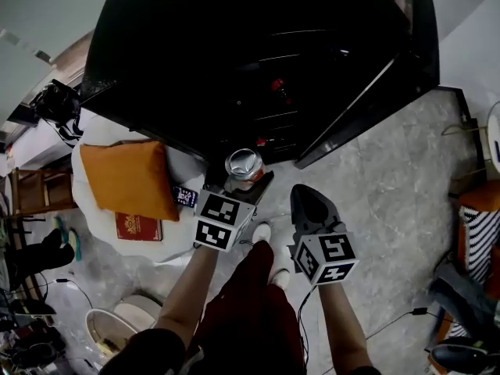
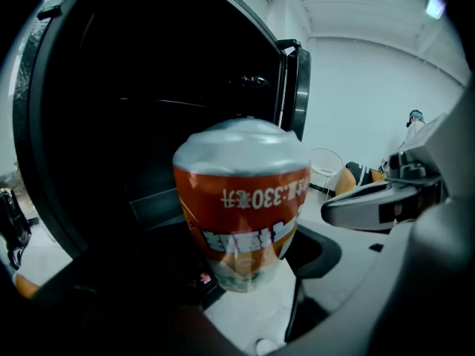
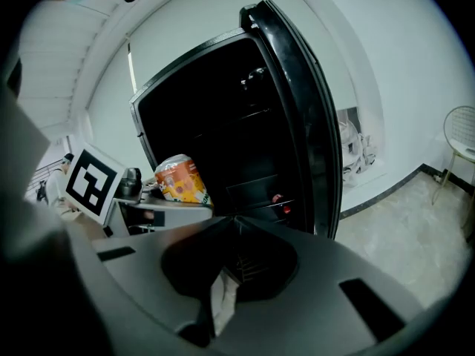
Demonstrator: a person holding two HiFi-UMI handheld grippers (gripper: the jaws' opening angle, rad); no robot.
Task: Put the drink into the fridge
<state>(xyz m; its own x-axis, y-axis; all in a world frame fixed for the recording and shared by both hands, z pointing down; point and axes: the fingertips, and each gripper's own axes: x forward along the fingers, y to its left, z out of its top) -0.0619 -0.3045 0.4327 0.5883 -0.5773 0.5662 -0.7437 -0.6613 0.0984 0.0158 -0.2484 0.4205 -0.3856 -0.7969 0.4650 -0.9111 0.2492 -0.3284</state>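
An orange drink can [image 1: 244, 165] with a silver top is held upright in my left gripper [image 1: 242, 180], which is shut on its sides. In the left gripper view the can [image 2: 241, 213] fills the middle, in front of the dark open fridge [image 2: 148, 110]. The black fridge [image 1: 266, 76] stands just ahead with its door [image 1: 375, 92] swung open to the right; small red items [image 1: 277, 84] sit on its shelves. My right gripper [image 1: 305, 198] hangs to the right of the can, shut and empty, its jaws meeting at the tip [image 3: 230, 217]. From the right gripper view the can [image 3: 180, 179] shows at left.
A round white table [image 1: 176, 166] at left carries an orange cushion [image 1: 129, 178], a red box [image 1: 139, 226] and a small dark device [image 1: 184, 197]. The person's dark red trouser legs [image 1: 250, 303] are below. A white bin [image 1: 105, 330] stands on the floor. A wire chair [image 3: 464, 136] is at right.
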